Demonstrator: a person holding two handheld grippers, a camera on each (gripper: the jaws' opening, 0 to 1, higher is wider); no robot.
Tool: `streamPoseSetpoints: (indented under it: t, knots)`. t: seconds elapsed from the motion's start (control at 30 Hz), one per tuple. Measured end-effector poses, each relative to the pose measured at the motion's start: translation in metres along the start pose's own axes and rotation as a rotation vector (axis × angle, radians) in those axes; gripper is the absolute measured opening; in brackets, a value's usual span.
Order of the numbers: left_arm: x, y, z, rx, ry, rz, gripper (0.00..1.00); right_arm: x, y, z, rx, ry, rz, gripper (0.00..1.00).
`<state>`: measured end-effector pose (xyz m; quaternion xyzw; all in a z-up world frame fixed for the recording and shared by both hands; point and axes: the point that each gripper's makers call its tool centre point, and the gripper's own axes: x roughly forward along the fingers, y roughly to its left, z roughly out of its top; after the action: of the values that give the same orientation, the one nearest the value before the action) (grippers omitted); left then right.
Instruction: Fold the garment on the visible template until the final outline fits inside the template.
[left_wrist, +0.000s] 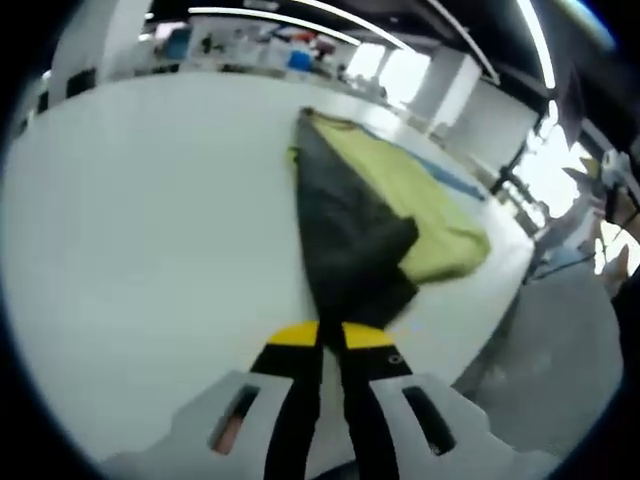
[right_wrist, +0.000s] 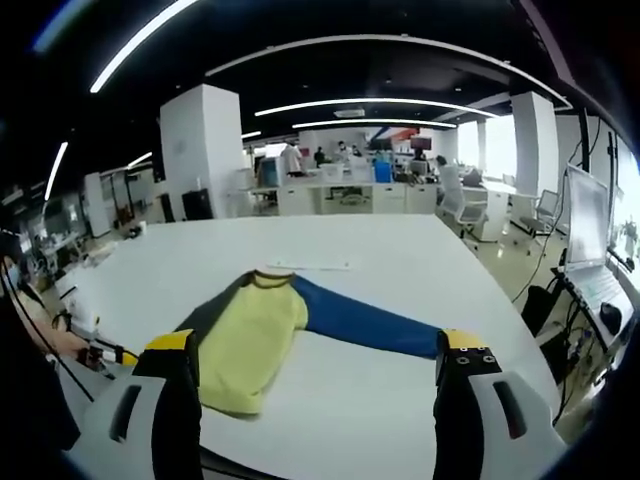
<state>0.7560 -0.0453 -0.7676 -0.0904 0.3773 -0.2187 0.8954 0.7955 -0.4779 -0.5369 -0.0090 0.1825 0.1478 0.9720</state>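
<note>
The left gripper (left_wrist: 331, 335) pinches the dark sleeve (left_wrist: 345, 240) of the garment (right_wrist: 250, 335) on the white table (right_wrist: 380, 260). The right gripper (right_wrist: 315, 365) is wide apart, holding nothing. Lay the sleeve flat across the yellow body (slowly, no bunching).

White table (right_wrist: 400, 265), laptop (right_wrist: 590, 250), pillars (right_wrist: 200, 150)

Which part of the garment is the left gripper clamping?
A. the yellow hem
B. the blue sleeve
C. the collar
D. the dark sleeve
D: in the left gripper view the left gripper has its jaws closed on the end of the dark sleeve, while the blue sleeve lies free on the table.
</note>
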Motion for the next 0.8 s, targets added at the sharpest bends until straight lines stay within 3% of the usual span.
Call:
streamPoseSetpoints:
  t: [0.3,0.67,0.8]
  knots:
    - [-0.005,0.001,0.006,0.012,0.005,0.013,0.0,-0.003,-0.004,-0.001,0.002,-0.001,-0.013,0.98]
    - [-0.037,0.025,0.035,0.039,-0.018,0.066,0.0,-0.001,0.0,-0.003,0.001,0.004,-0.004,0.97]
    - [-0.044,0.033,0.044,0.084,-0.008,0.083,0.0,0.002,0.004,-0.002,-0.007,0.007,0.003,0.97]
